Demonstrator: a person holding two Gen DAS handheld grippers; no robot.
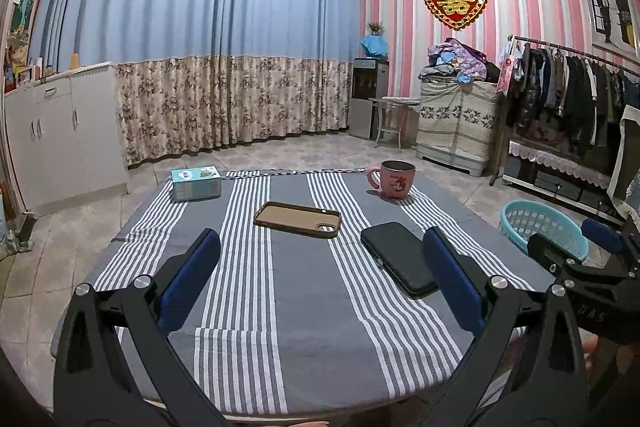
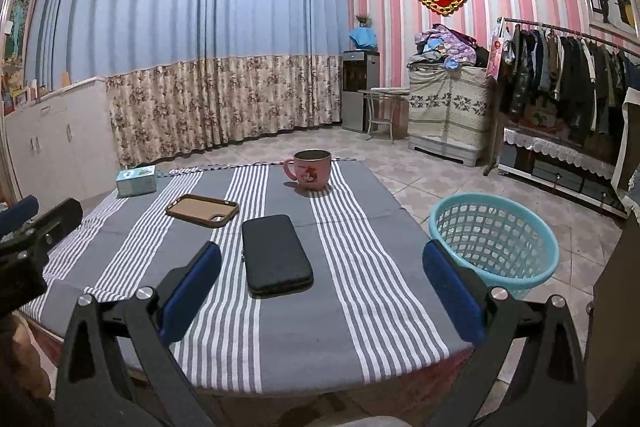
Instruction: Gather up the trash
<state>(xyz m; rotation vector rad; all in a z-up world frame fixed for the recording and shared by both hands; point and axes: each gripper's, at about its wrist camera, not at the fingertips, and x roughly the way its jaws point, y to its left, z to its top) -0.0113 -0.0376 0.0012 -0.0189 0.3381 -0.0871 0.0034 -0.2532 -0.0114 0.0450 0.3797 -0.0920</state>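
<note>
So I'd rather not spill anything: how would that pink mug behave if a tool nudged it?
The pink mug stands upright on the striped cloth and looks squat, so it would probably slide rather than tip. The cloth might drag and bunch under it. Its glossy wall looks slippery to pinch; the handle may give a surer hold.

Left hand-held gripper [image 1: 320,275] and right hand-held gripper [image 2: 322,275]: black angular frames, silver round screws, blue finger pads [image 1: 192,279]. Faint lettering, possibly "DAS".
</note>
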